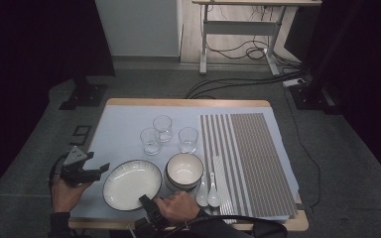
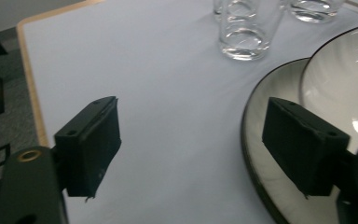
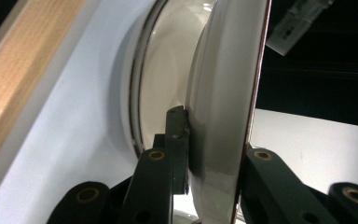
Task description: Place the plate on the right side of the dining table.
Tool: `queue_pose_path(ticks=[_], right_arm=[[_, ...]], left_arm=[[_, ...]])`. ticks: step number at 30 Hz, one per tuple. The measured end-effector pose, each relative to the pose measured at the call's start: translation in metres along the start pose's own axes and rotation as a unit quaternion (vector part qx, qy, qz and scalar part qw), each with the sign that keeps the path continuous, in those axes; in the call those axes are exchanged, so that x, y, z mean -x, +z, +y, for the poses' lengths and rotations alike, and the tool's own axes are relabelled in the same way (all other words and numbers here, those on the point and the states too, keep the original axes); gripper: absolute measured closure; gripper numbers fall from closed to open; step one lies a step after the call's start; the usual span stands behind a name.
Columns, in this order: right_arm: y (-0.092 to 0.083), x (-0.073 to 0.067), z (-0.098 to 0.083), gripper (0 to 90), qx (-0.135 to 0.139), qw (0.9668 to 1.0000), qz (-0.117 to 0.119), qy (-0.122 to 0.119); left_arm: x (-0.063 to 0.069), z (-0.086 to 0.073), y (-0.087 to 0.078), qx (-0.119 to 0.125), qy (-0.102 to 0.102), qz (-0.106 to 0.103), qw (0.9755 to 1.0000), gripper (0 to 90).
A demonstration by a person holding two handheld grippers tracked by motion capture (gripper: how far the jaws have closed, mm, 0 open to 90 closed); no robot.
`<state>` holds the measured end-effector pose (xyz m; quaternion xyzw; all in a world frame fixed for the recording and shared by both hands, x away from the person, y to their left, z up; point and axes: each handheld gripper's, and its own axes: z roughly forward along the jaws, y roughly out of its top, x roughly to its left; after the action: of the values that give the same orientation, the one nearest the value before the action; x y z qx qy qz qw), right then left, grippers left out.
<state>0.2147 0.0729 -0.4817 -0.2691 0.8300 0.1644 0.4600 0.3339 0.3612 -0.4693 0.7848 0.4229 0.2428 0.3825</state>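
Observation:
Two white plates with dark rims lie stacked at the table's front. My right gripper [image 1: 145, 200] is shut on the near rim of the upper plate [image 1: 129, 183]. In the right gripper view the upper plate [image 3: 223, 93] sits between the jaws of my right gripper [image 3: 214, 135], tilted up off the lower plate [image 3: 163, 79]. My left gripper [image 1: 101, 169] stands open just left of the plates, holding nothing. In the left gripper view, my left gripper [image 2: 191, 112] has its right jaw over the lower plate [image 2: 270, 84], beside the upper plate [image 2: 340, 79].
Three clear glasses [image 1: 162, 128] stand behind the plates; one glass [image 2: 249, 28] is ahead of my left gripper. Stacked white bowls [image 1: 184, 168] sit right of the plates, with two white spoons [image 1: 207, 194] beside them. A striped placemat [image 1: 250, 158] covers the table's right side.

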Motion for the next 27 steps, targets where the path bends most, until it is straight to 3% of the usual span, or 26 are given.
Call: queue_pose_path(ticks=[3,9,13,27], right_arm=[[0.000,0.004,-0.001,78.4,0.003,1.0000,-0.004,-0.002],[-0.001,0.009,-0.005,78.4,-0.004,0.9999,-0.008,0.007],[-0.002,0.014,-0.007,78.4,0.002,0.9999,-0.014,0.003],[-0.004,0.030,-0.010,78.4,-0.006,0.9996,-0.025,0.010]], left_arm=[[-0.003,-0.004,0.001,-0.004,-0.010,0.007,0.9999,14.3],[-0.011,-0.018,0.013,-0.043,-0.035,0.022,0.9983,7.3],[-0.013,-0.025,0.021,-0.071,-0.037,0.032,0.9963,0.0],[-0.012,-0.037,0.042,-0.121,-0.039,0.026,0.9915,0.0]])
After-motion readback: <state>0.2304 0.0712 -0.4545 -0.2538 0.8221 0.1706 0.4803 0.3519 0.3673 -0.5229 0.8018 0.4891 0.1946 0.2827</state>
